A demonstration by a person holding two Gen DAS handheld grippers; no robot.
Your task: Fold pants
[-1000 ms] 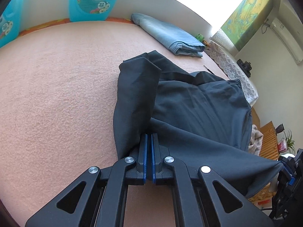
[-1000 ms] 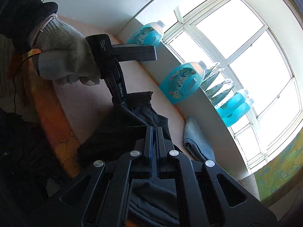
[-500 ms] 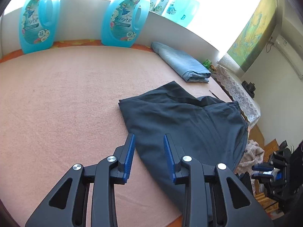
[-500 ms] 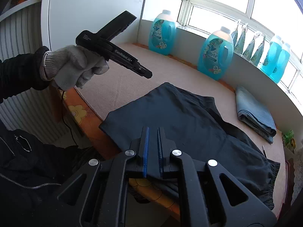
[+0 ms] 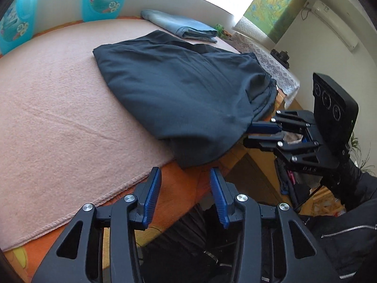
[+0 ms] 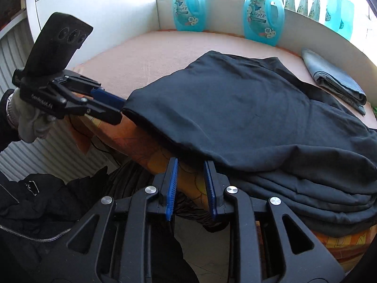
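The dark pants (image 5: pixel 179 89) lie folded over on the pink blanket (image 5: pixel 59 118), hanging over the table's front edge; they also show in the right wrist view (image 6: pixel 247 113). My left gripper (image 5: pixel 186 195) is open and empty at the table edge, just short of the pants' near corner. It shows in the right wrist view (image 6: pixel 117 108) with its tips at the pants' left corner. My right gripper (image 6: pixel 190 186) is open, its fingers at the hanging hem. In the left wrist view the right gripper (image 5: pixel 256 133) has its tips under the cloth's edge.
A folded blue garment (image 5: pixel 181 24) lies at the far side of the table. Blue detergent bottles (image 6: pixel 264 21) stand along the white sill. An orange patterned cloth (image 5: pixel 183 186) covers the table edge. A lace-covered stand (image 5: pixel 266 59) is to the right.
Both grippers opened and let go of the pants. The pants went from held up to lying flat, folded. My left gripper pulled back to the front edge; the right dropped to the hanging hem.
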